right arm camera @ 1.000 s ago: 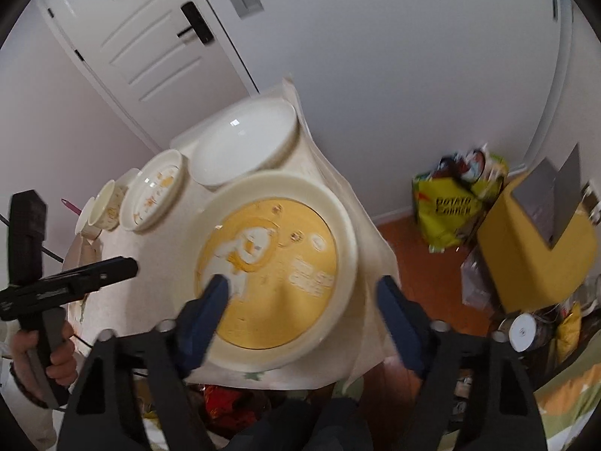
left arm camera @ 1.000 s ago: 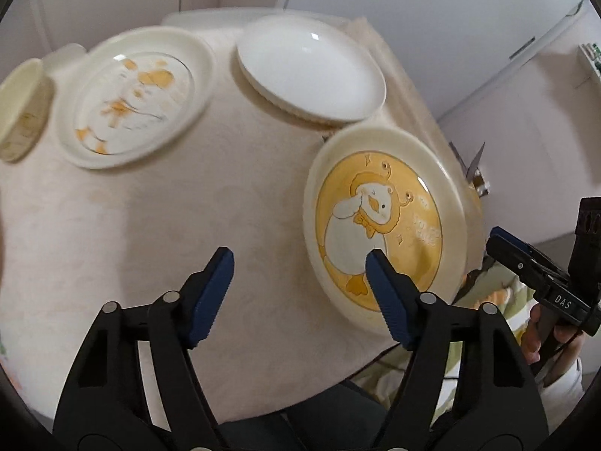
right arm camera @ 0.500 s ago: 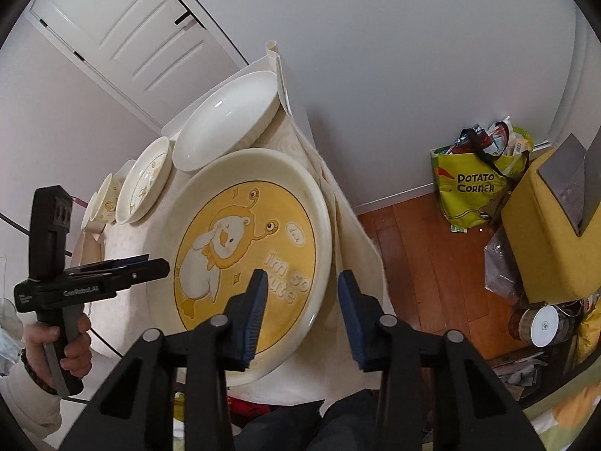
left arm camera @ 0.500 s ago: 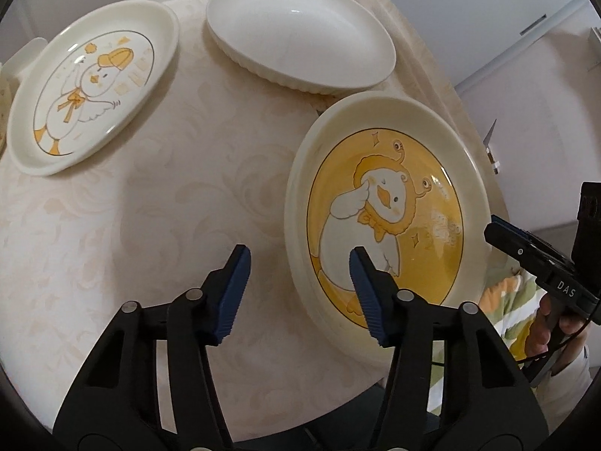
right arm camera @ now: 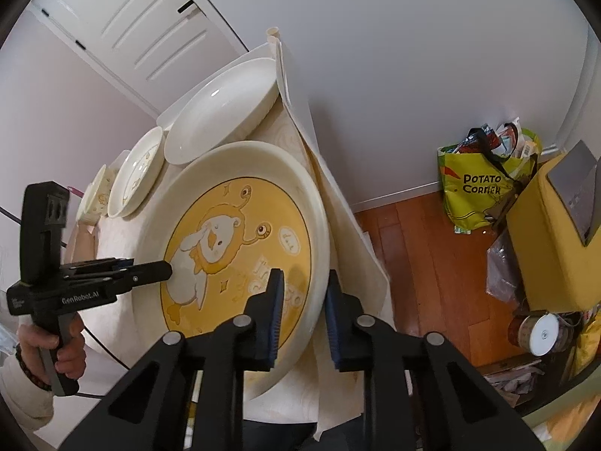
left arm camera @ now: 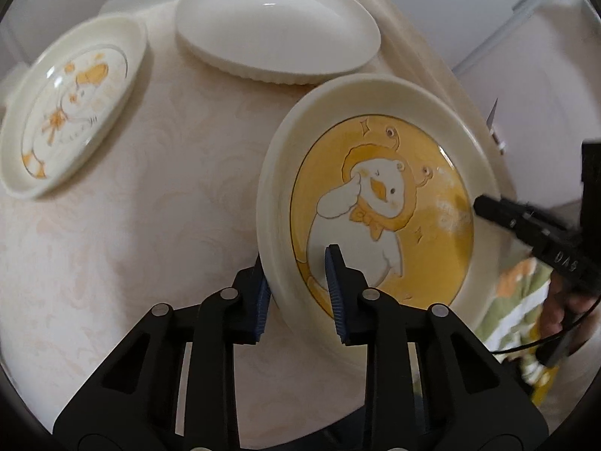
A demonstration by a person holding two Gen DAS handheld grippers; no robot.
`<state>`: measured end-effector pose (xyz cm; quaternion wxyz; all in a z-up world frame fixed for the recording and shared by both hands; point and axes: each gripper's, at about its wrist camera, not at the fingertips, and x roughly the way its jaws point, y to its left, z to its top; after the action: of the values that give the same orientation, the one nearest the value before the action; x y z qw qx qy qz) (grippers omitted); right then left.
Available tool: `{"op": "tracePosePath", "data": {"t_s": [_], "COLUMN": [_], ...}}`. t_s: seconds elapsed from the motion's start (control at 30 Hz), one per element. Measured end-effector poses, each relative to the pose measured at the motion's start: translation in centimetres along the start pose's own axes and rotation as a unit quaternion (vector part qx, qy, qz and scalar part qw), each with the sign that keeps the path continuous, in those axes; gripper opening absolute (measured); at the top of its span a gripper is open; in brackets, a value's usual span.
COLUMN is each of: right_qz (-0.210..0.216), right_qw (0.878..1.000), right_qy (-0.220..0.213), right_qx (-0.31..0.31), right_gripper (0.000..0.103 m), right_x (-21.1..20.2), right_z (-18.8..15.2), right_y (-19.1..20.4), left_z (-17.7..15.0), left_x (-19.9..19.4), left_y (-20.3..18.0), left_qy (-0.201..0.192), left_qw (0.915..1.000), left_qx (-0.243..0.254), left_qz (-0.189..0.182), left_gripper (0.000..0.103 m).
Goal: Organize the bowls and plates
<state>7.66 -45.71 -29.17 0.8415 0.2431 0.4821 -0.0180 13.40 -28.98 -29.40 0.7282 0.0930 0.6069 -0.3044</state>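
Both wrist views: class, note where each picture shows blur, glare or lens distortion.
Left wrist view: the small cream duck plate is motion-blurred and glare streaks the plain white oval dish. Right wrist view: sharper, but the fisheye bows the white panelled door and blackens the corners.

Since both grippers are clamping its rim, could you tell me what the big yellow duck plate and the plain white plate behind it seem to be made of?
Yellow duck plate: probably glazed ceramic, possibly melamine; thick cream rim, soft sheen, printed picture.
Plain white plate: likely glossy glazed ceramic; sharp light reflections, ribbed outer edge.
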Motion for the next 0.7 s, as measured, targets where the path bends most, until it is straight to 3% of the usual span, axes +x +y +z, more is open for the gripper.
{"op": "tracePosePath", "data": {"t_s": [0.1,0.3,0.7], "right_qz": [-0.001,-0.025,0.0], "right_qw": [1.0,0.999,0.995], "right_qy": [0.001,-0.002,-0.031], "right_qx": [0.005,-0.026,-0.095], "right_gripper": [0.019,0.019,0.019], "right_x": [-0.2,-0.8,-1.6], "right_z": [0.1,0.3,0.0], "right_y": [0.1,1.5,6.4], "left_z": [0.0,-0.5,-2.7], "left_x": [0.0,-2.3,-6.7], "left_y": [0.1,0.6,4.8], "left_qy": [-0.002,-0.022,-0.074], "left_qw": [0.9997,0.9996,0.9957], "left_qx": [-0.015,-0.012,-0.057], "left_qz": [-0.019,-0.01,-0.001], "left_gripper": [0.025,0.025,0.025]}}
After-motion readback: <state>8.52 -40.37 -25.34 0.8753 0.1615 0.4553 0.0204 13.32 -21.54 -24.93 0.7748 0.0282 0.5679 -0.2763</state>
